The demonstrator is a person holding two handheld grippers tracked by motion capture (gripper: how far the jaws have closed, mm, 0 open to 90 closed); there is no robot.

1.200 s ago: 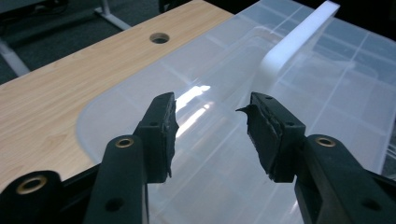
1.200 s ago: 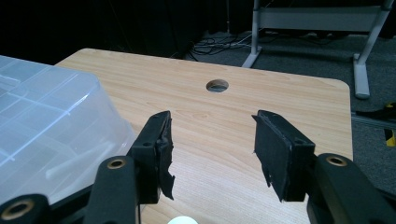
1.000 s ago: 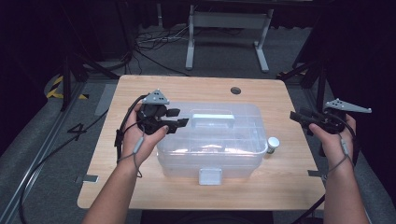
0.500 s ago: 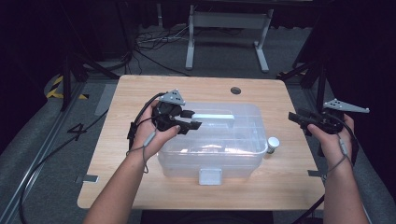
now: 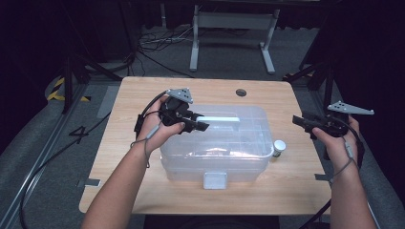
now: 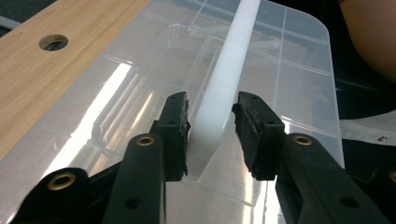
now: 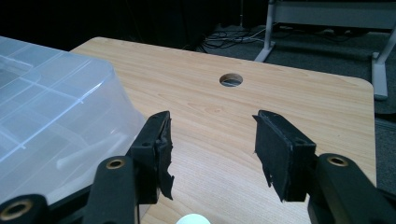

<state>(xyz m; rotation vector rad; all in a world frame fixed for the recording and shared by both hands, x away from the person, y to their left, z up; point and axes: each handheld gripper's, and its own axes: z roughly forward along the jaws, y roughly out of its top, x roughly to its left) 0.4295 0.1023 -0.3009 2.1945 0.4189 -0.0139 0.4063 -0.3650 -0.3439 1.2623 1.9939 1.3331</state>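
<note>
Your left claw [image 6: 210, 135] moved over bin [image 5: 215, 157], jaws just closing around white lid handle [image 6: 224, 84], not yet clamped. Right claw [image 7: 212, 154] open, idle near table's right edge.

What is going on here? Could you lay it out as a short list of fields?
Setting: wooden table with a round hole
Main item: clear plastic box, lid on, white handle on top
Left gripper: jaws astride the near end of the handle and just closing in; a small gap shows on one side
Right gripper: open, nothing between the jaws, held off the table's right edge
Other item: small white-capped container beside the box
Likely next: grip and lift the handle
</note>
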